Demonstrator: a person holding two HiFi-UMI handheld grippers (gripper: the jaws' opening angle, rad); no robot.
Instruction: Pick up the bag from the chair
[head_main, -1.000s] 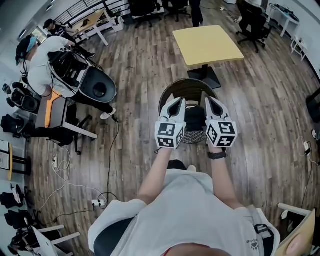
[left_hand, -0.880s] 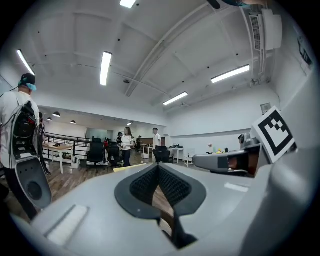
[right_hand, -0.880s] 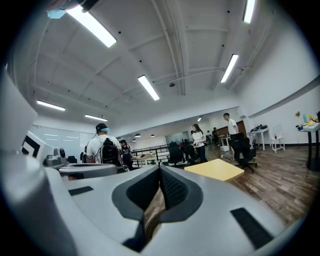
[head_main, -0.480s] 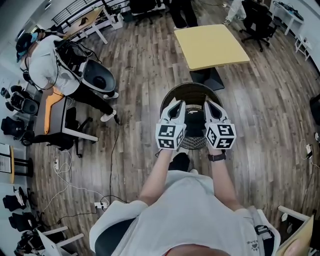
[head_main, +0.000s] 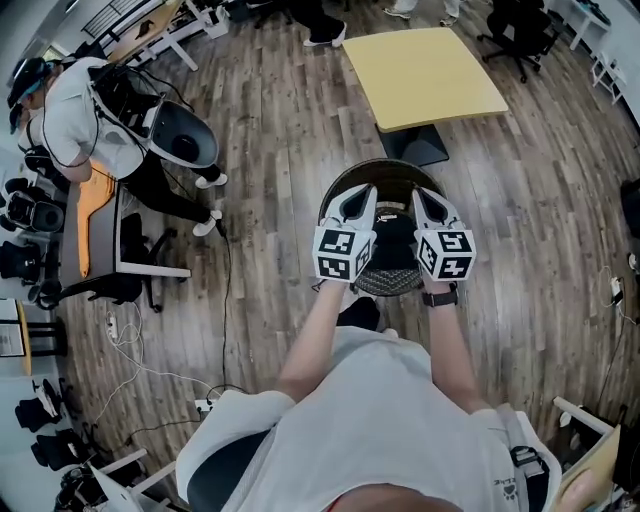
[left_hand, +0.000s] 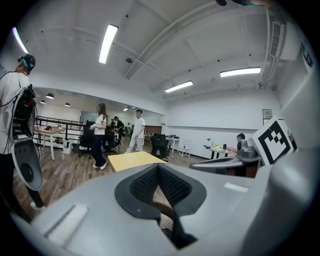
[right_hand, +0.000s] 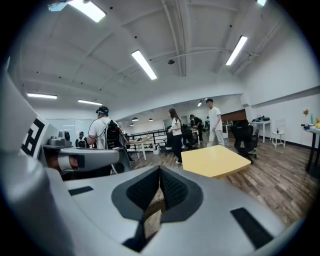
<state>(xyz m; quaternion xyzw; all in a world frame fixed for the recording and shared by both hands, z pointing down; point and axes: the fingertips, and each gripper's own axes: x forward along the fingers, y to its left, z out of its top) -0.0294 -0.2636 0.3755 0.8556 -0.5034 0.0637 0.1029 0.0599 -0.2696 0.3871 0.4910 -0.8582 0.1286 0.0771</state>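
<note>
Wood-plank floor (head_main: 540, 250), round woven chair (head_main: 383, 164)

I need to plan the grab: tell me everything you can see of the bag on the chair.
The bag is black, soft-looking and lying on the seat of the round dark chair. In the head view it shows only between the left gripper and the right gripper, both shut; straps cannot be made out.
</note>
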